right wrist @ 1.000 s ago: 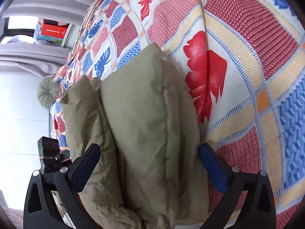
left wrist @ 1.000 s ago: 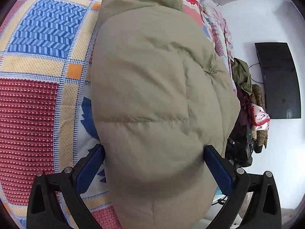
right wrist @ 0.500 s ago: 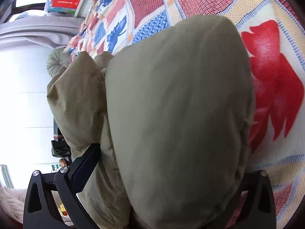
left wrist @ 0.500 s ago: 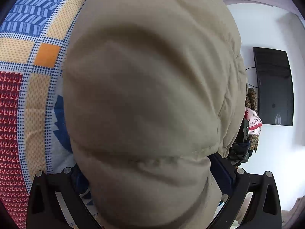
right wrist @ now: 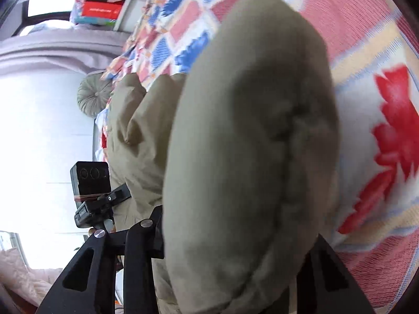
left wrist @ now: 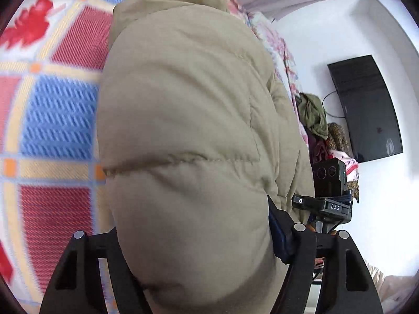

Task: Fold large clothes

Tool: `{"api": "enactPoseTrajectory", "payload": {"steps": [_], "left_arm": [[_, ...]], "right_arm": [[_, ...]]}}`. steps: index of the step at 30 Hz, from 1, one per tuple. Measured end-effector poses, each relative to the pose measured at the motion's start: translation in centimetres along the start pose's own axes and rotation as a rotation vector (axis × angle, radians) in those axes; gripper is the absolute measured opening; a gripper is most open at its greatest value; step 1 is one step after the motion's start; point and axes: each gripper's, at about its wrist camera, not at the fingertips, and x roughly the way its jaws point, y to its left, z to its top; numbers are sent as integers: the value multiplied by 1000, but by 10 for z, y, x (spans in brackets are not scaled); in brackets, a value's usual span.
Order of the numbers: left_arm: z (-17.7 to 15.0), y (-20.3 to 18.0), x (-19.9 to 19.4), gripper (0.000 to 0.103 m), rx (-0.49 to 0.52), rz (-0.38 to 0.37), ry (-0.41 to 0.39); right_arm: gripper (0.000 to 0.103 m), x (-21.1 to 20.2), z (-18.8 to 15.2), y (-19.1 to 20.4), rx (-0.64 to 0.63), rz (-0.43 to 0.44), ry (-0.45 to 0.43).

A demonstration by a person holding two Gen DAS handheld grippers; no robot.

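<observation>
A khaki padded jacket point(left wrist: 183, 130) lies folded in a thick bundle on a patterned bedspread point(left wrist: 52, 120). My left gripper point(left wrist: 193, 246) is shut on one end of the bundle, with the padding bulging between and over the fingers. My right gripper point(right wrist: 235, 248) is shut on the other end of the jacket point(right wrist: 248, 130), which fills most of that view. A loose part of the jacket point(right wrist: 131, 130) hangs to the left. The right gripper's body point(left wrist: 327, 204) shows beyond the jacket in the left wrist view, and the left gripper's body point(right wrist: 91, 183) shows in the right wrist view.
The bedspread point(right wrist: 379, 130) has red, blue and yellow squares with leaf prints. A black TV point(left wrist: 366, 110) hangs on the white wall. A heap of clothes point(left wrist: 319, 125) sits by the bed's edge. A round grey cushion point(right wrist: 91, 96) and a window point(right wrist: 44, 7) lie beyond.
Both grippers have closed on the jacket bundle, from open one second ago. The bundle has shifted relative to the bedspread, which now looks blurred.
</observation>
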Motion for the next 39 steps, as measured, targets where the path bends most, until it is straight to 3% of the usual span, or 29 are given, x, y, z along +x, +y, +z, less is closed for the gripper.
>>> {"api": "enactPoseTrajectory", "payload": {"steps": [7, 12, 15, 18, 20, 23, 26, 32, 34, 36, 39], "left_arm": [[69, 35, -66, 73, 38, 136, -139], [100, 80, -79, 74, -9, 221, -196], [107, 120, -69, 84, -64, 314, -212], [98, 148, -61, 90, -102, 312, -247], [96, 149, -56, 96, -89, 354, -267], [96, 152, -66, 97, -68, 418, -269], [91, 137, -86, 97, -6, 494, -293], [58, 120, -150, 97, 60, 521, -337], [43, 119, -154, 97, 78, 557, -329], [29, 117, -144, 97, 96, 596, -300], [15, 119, -124, 97, 86, 598, -262]], "right_arm": [[43, 58, 46, 82, -112, 32, -15], [43, 128, 84, 123, -162, 29, -15], [43, 163, 101, 129, -146, 5, -10], [44, 190, 106, 124, -142, -66, -4], [49, 203, 107, 118, -125, -84, -2], [57, 213, 106, 112, -117, -104, -6], [58, 215, 113, 116, -80, -127, -16], [60, 170, 97, 158, -167, -328, -119], [54, 149, 82, 172, -217, -390, -189], [38, 132, 62, 191, -283, -392, -241], [37, 131, 26, 204, -386, -372, -222]]}}
